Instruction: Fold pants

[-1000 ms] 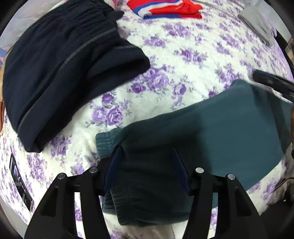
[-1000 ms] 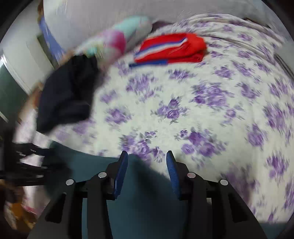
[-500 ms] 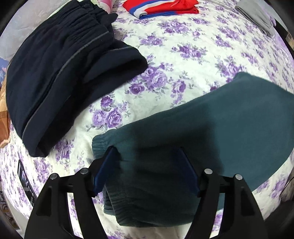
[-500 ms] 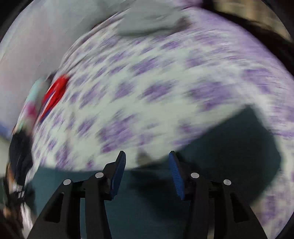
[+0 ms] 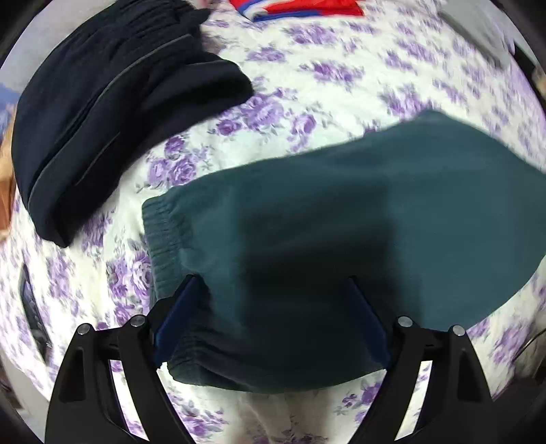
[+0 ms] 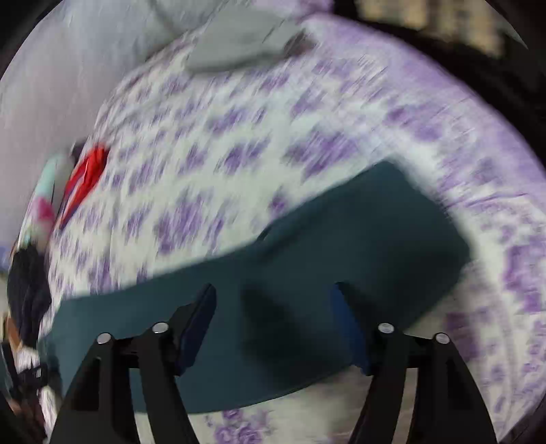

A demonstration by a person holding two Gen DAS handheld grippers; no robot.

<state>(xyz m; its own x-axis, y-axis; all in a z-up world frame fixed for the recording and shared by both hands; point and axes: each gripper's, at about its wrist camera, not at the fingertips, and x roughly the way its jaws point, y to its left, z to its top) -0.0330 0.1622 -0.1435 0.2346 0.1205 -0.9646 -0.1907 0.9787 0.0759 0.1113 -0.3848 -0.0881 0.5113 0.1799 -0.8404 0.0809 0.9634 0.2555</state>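
Dark teal sweatpants (image 5: 341, 218) lie folded flat near the bed's front edge, the ribbed cuff end (image 5: 163, 225) at the left. My left gripper (image 5: 273, 283) is open above that cuff end, its jaws wide apart and holding nothing. In the blurred right wrist view the same teal pants (image 6: 358, 246) stretch across the frame. My right gripper (image 6: 274, 290) is open above their other end, empty.
The bed has a white sheet with purple flowers (image 5: 341, 78). Folded navy pants (image 5: 102, 102) lie at the left, a red, white and blue garment (image 5: 300, 8) at the back, and a grey garment (image 6: 239, 44) far off. A dark phone-like object (image 5: 32, 307) lies near the left edge.
Both grippers opened wider and pulled back from the teal pants, which now lie flat. The right gripper swung fast towards the pants' other end, blurring its view.
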